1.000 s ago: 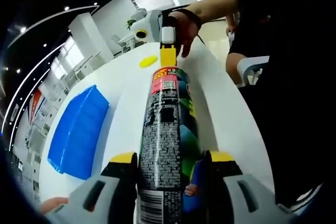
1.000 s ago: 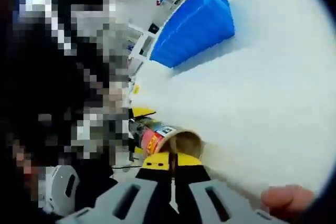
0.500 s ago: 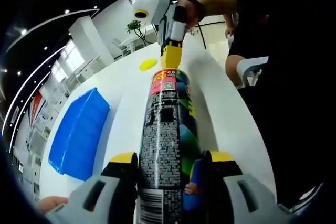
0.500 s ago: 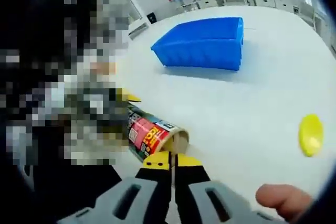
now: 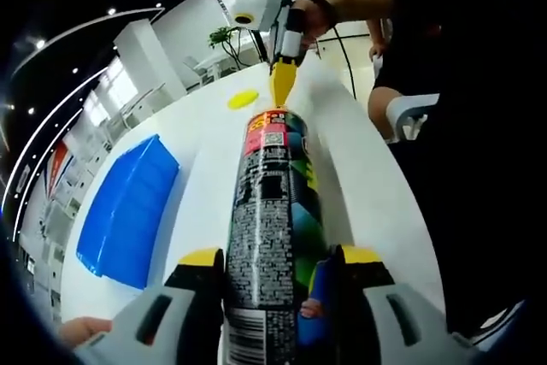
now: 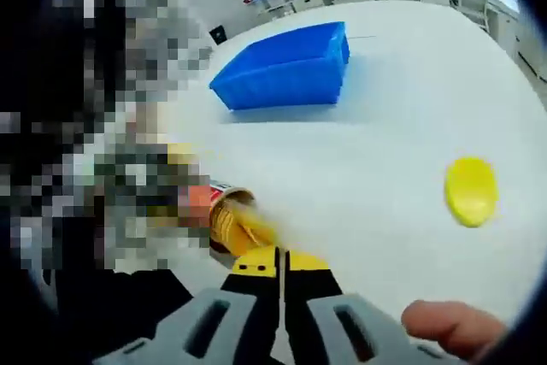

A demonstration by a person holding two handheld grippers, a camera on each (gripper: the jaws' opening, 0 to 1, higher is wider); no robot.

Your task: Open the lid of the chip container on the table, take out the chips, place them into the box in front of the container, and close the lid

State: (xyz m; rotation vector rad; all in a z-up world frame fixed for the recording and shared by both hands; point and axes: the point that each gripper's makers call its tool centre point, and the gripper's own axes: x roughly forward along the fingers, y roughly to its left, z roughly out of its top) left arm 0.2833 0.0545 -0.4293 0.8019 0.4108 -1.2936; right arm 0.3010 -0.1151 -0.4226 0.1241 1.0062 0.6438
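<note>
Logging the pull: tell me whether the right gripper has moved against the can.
Yes. The right gripper has drawn back from the can's mouth; its tips overlapped the rim before, and now sit just clear of it.

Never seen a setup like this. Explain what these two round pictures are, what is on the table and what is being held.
No robot arm here: a person holds a two-jaw gripper in each hand, and a fisheye camera rides on each.

The left gripper view looks along the left gripper, whose yellow-tipped jaws clamp a tall chip container lying lengthwise away from the camera. The right gripper comes in at the container's far, open end.

The right gripper view looks along that gripper, jaws together at the container's mouth; whether it pinches chips is too blurred to tell.

On the white table lie a blue box and the yellow lid, already off.
</note>
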